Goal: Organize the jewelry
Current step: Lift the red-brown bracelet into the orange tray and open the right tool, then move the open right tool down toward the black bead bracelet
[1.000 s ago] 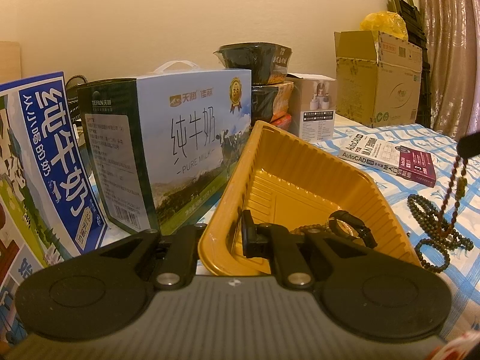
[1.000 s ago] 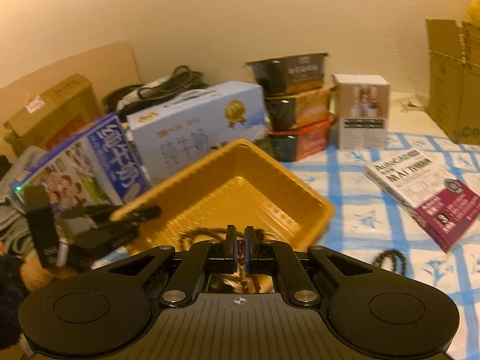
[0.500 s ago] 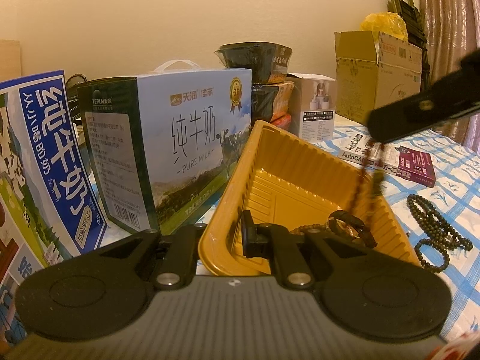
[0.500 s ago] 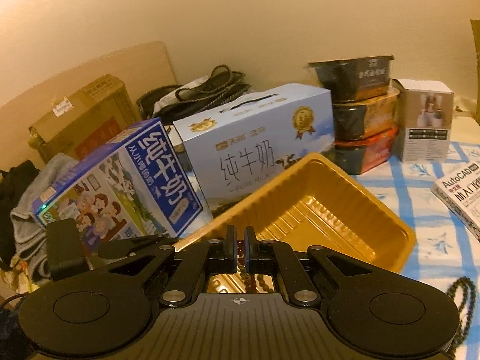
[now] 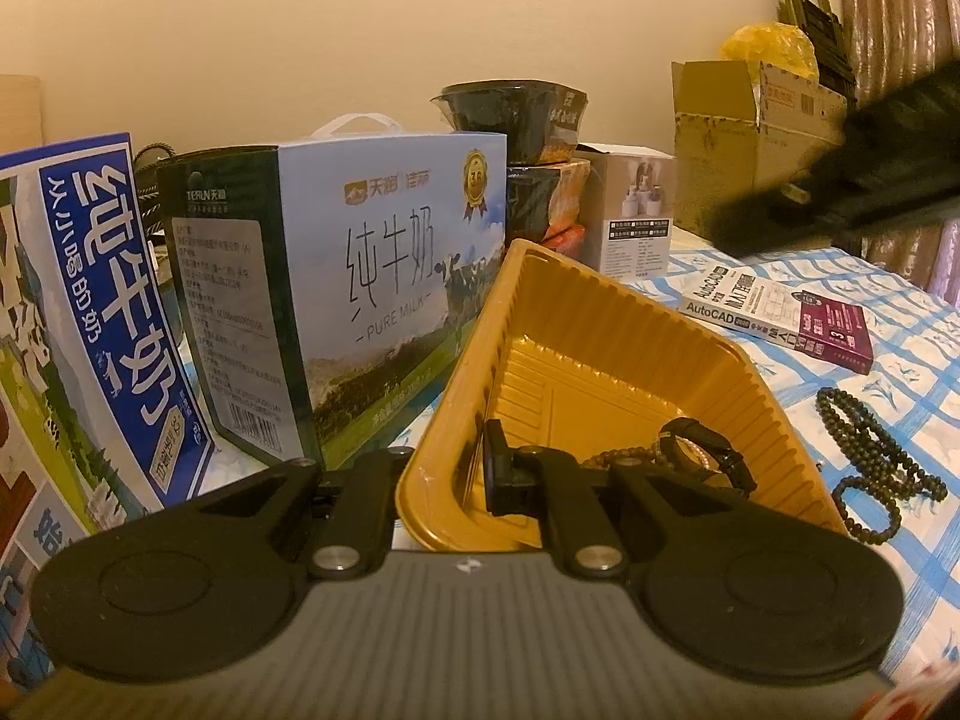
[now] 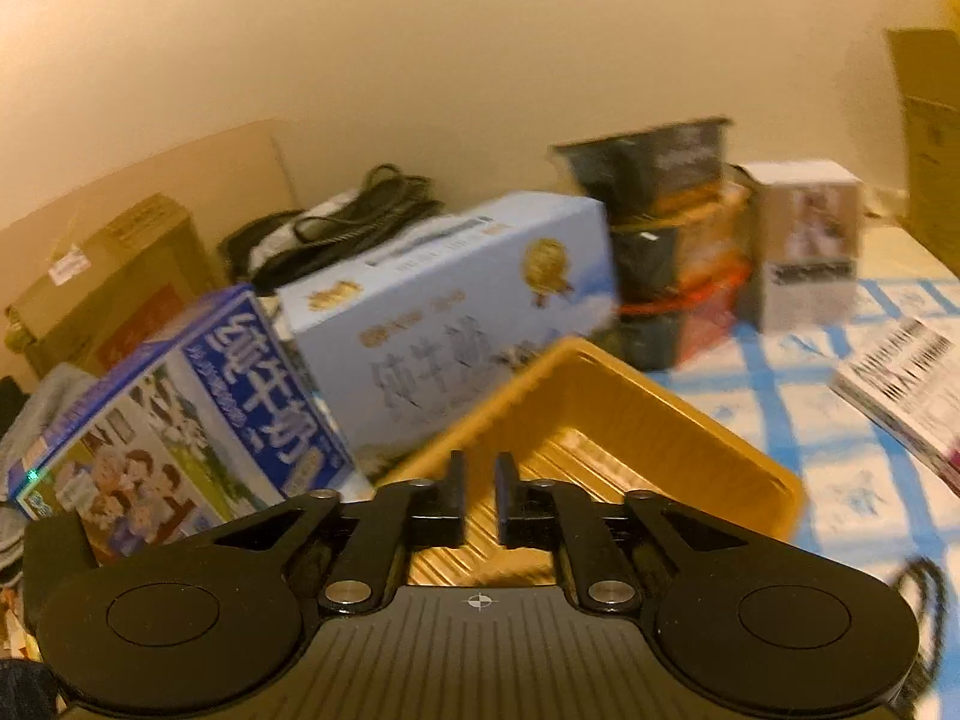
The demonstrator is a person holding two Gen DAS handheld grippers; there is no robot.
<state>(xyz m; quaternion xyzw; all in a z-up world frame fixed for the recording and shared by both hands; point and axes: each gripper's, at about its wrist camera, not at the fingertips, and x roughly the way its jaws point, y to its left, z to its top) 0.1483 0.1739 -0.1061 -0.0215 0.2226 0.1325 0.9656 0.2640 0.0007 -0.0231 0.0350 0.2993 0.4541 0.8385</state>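
My left gripper (image 5: 454, 477) is shut on the near wall of the yellow tray (image 5: 600, 348), one finger inside and one outside. In the tray lie a black watch (image 5: 711, 456) and a brown bead string (image 5: 618, 457). Over the tray (image 6: 660, 420), my right gripper (image 6: 478, 480) has its jaws opening with nothing between them. From the left wrist the right gripper (image 5: 840, 180) is a dark blur at the upper right. A dark bead necklace (image 5: 864, 450) lies on the blue checked cloth to the right of the tray, and its edge (image 6: 918, 588) shows in the right wrist view.
Two milk cartons (image 5: 372, 276) (image 5: 90, 324) stand close to the tray's left. Stacked food bowls (image 5: 516, 114), a small white box (image 5: 636, 222) and a cardboard box (image 5: 750, 138) line the back. An AutoCAD book (image 5: 780, 318) lies on the cloth at the right.
The right gripper swung over the tray with the brown bead string pinched; its jaws have now parted and the string is gone from between them. The left gripper and the tray stayed still.
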